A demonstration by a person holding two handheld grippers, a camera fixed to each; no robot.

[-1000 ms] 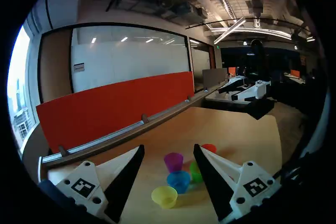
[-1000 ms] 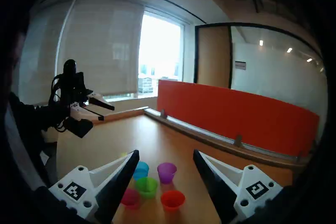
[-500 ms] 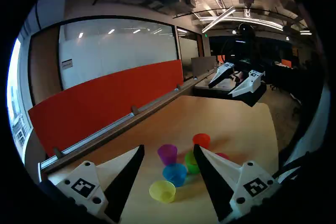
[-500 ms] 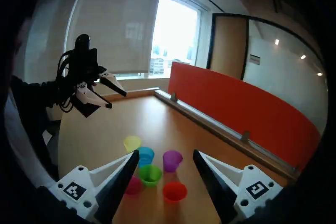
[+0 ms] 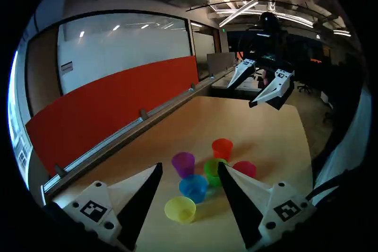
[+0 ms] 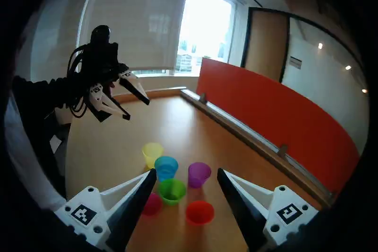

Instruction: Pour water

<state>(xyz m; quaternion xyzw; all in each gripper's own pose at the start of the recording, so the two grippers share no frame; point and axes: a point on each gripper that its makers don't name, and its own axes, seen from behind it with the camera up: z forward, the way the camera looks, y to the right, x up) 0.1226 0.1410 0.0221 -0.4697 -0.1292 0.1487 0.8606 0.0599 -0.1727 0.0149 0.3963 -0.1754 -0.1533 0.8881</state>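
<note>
Six small plastic cups [image 5: 213, 171] stand bunched on the wooden table [image 5: 264, 134]. The left gripper [image 5: 189, 166] hangs above their near side with its fingers spread wide and empty, the blue cup [image 5: 193, 188] showing between them. The right gripper [image 6: 186, 171] faces it from across the cluster, also spread and empty, with the green cup [image 6: 172, 190] below its gap.

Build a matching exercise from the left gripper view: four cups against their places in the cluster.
1 yellow cup
2 red cup
3 pink cup
4 blue cup

A farthest from the camera
B rightmost in the picture
C nearest the camera
D just behind the yellow one

Pairs: 1-C, 2-A, 3-B, 4-D.
</note>
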